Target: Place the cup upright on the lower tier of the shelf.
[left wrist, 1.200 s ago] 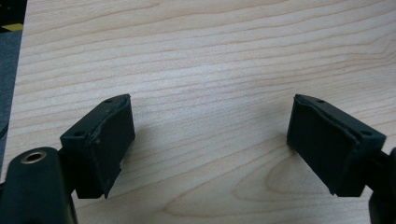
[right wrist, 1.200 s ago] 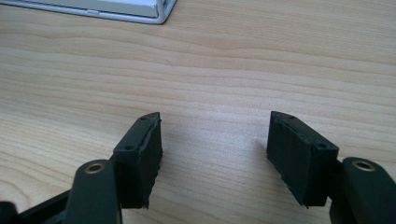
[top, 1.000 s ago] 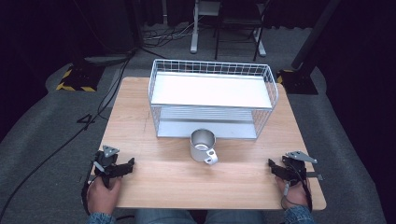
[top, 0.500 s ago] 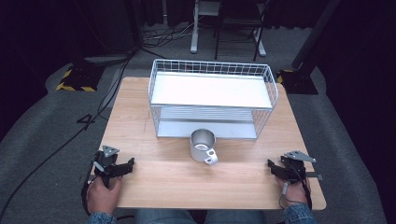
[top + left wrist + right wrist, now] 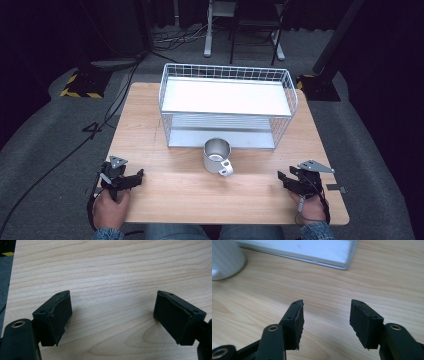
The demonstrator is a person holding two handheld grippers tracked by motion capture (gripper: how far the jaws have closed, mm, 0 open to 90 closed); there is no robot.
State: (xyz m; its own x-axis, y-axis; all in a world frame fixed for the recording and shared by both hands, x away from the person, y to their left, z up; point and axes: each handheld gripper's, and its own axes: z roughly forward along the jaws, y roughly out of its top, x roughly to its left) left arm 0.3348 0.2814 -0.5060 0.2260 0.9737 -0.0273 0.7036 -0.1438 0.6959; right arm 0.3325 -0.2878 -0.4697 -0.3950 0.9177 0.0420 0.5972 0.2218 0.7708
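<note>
Both hand-held grippers agape, empty.

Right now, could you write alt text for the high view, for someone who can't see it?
A metal mug stands on a wooden table, just in front of a white wire rack. A person holds the left gripper and right gripper at the near corners, both open and empty.

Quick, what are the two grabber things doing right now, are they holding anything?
Left gripper: open, holding nothing, over bare table.
Right gripper: open, holding nothing; the mug sits apart from it.
</note>
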